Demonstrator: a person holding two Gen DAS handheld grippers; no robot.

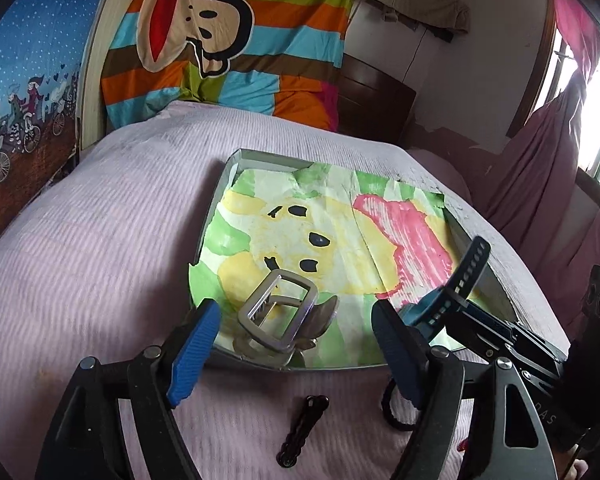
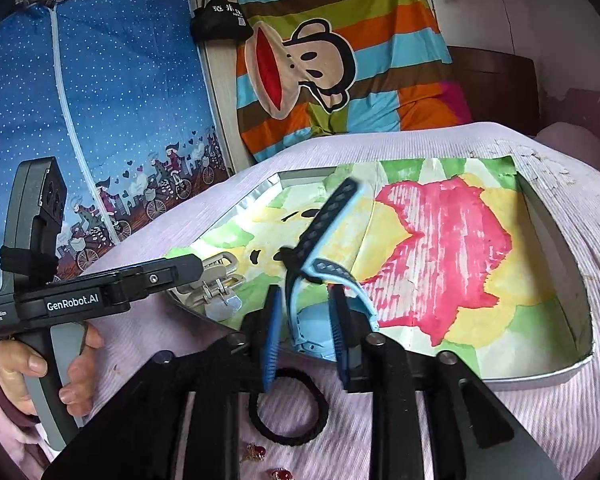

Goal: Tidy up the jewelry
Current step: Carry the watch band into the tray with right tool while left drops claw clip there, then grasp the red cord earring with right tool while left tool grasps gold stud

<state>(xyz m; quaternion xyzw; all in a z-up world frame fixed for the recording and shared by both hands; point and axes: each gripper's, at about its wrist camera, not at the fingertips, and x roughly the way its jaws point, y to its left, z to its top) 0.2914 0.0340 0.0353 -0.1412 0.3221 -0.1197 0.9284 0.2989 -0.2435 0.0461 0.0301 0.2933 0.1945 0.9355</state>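
A shallow tray (image 1: pixel 225 200) lined with a painted paper sits on the bed. A silver claw hair clip (image 1: pixel 278 316) lies at its near left corner. My left gripper (image 1: pixel 296 307) stands open around it, pads clear of the metal on both sides. In the right wrist view the same clip (image 2: pixel 216 280) lies just past the left gripper (image 2: pixel 202 268). A blue watch (image 2: pixel 314 322) rests at the tray's front edge, its strap sticking up. My right gripper (image 2: pixel 306 297) stands open around it, with a narrow gap showing at the left pad. The watch (image 1: pixel 454 286) also shows in the left wrist view.
On the lilac bedspread (image 1: pixel 100 240) in front of the tray lie a black hair tie (image 2: pixel 288 408), a dark hair slide (image 1: pixel 302 426) and two small red pieces (image 2: pixel 256 450). A person's hand (image 2: pixel 40 364) holds the left gripper's handle. A striped quilt (image 1: pixel 228 40) is piled at the headboard.
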